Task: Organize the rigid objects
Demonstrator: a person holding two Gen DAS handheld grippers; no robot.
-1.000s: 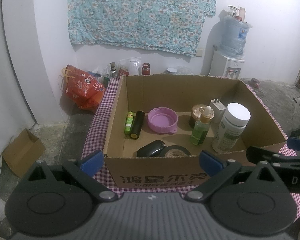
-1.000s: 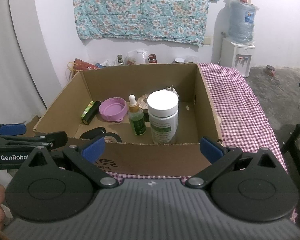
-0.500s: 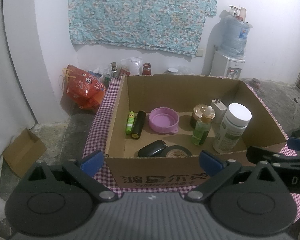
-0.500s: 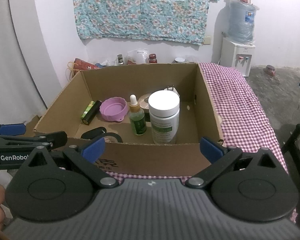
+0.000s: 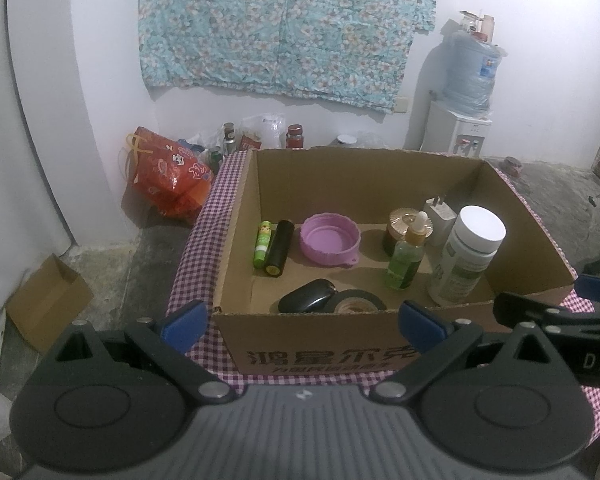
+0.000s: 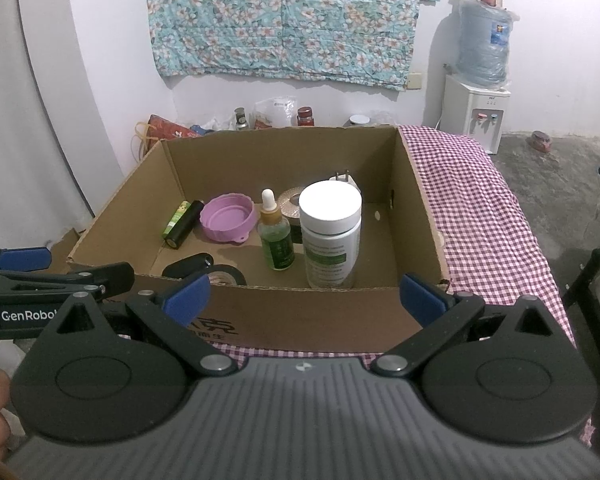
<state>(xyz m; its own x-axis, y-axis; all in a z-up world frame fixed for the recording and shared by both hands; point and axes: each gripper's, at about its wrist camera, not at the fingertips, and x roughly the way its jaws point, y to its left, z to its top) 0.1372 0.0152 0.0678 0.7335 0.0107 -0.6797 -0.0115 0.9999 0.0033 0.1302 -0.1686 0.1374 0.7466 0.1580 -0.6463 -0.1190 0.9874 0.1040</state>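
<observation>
Cloth (image 6: 480,216) in purple check covers one table, and one open cardboard box (image 5: 324,360) sits on it straight ahead of both pairs of jaws, its near wall just past the blue tips. Both grippers, left gripper (image 5: 302,322) and right gripper (image 6: 306,294), hang with jaws wide apart and empty, short of that wall. Inside stand one white-capped bottle (image 6: 332,236), nearest the right jaws, and one green dropper bottle (image 6: 276,240) beside it to the left. Farther back sit one pink lid (image 5: 330,240), one gold-topped jar (image 5: 400,226) and one white plug (image 5: 440,216). One black mouse (image 5: 306,300) and one tape roll (image 5: 358,302) lie against the near wall; two small tubes (image 5: 272,248), green and black, lie side by side at the left. Bare floor shows right of the bottle, and checked cloth lies open beyond the box's right wall.
</observation>
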